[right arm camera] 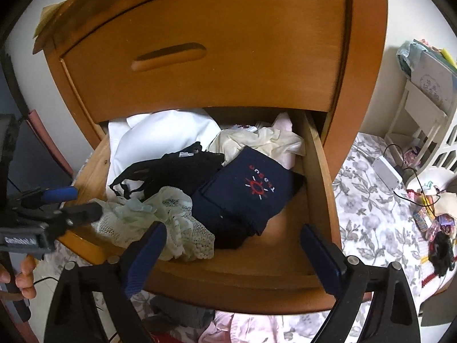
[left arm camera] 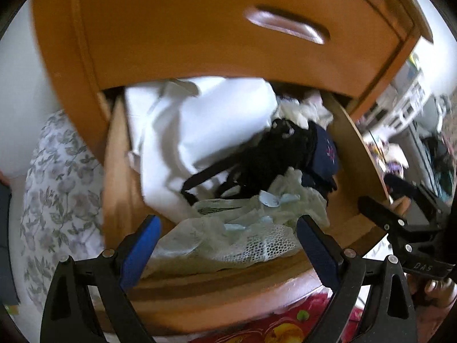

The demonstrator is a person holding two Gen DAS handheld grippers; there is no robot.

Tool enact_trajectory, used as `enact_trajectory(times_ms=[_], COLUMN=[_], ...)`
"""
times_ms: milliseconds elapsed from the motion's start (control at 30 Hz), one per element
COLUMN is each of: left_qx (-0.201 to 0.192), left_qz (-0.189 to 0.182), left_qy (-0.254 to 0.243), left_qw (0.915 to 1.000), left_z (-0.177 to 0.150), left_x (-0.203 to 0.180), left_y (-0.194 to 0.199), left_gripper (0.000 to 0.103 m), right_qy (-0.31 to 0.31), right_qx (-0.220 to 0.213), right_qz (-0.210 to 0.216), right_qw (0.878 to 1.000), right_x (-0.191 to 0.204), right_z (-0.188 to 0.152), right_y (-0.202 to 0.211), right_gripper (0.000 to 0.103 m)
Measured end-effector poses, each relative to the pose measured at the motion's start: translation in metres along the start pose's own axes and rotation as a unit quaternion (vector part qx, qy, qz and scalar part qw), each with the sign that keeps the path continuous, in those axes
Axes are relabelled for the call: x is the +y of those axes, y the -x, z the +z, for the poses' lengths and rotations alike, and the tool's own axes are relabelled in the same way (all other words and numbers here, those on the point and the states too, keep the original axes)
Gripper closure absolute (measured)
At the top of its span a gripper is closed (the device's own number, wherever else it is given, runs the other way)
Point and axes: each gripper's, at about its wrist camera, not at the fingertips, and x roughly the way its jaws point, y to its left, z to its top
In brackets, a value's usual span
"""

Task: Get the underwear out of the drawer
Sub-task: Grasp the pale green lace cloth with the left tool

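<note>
The lower wooden drawer (right arm camera: 322,171) stands pulled out and full of clothes. A pale green lace underwear (right arm camera: 171,223) lies at its front left, and a black strappy piece (right arm camera: 182,168) is behind it. A folded navy garment (right arm camera: 251,188) with a red sun print sits in the middle, with white cloth (right arm camera: 160,134) at the back. My left gripper (left arm camera: 228,223) is open, its blue pads on either side of the lace underwear (left arm camera: 237,237) just above the drawer front. My right gripper (right arm camera: 233,230) is open over the drawer's front edge, holding nothing. In the right wrist view the left gripper (right arm camera: 87,200) shows at the drawer's left front corner.
The upper drawer (right arm camera: 168,55) is closed. A floral bedsheet (right arm camera: 371,214) lies to the right with a white box (right arm camera: 387,173) and cable on it. A white shelf (right arm camera: 422,114) stands beyond. Grey and pink clothes (right arm camera: 177,314) lie below the drawer front. A hand (right arm camera: 22,274) holds the left tool.
</note>
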Motion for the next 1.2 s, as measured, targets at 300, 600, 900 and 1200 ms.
enact_trajectory(times_ms=[300,600,900,1200], left_qx=[0.086,0.113,0.057,-0.031], left_qz=[-0.03,-0.054,-0.077,-0.1], left_qy=[-0.024,-0.01,0.046,0.09], left_qw=[0.9956,0.992,0.9944,0.9905], left_z=[0.011,0.013,0.003,-0.016], left_x=[-0.01,-0.012,0.013,0.03], left_y=[-0.037,-0.054,-0.035,0.009], left_gripper=[0.018,0.056,0.091,0.093], right_qy=[0.0,-0.005,-0.002,0.015], right_qx=[0.005,0.008,0.013,0.011], right_qz=[0.002,0.001,0.005,0.012], right_qw=[1.0,1.0,1.0,1.0], right_x=[-0.001,-0.003,-0.001,0.012], right_z=[0.004,0.004,0.008,0.017], right_y=[-0.011,-0.015,-0.021,-0.026], right_gripper=[0.007,0.007,0.007,0.007])
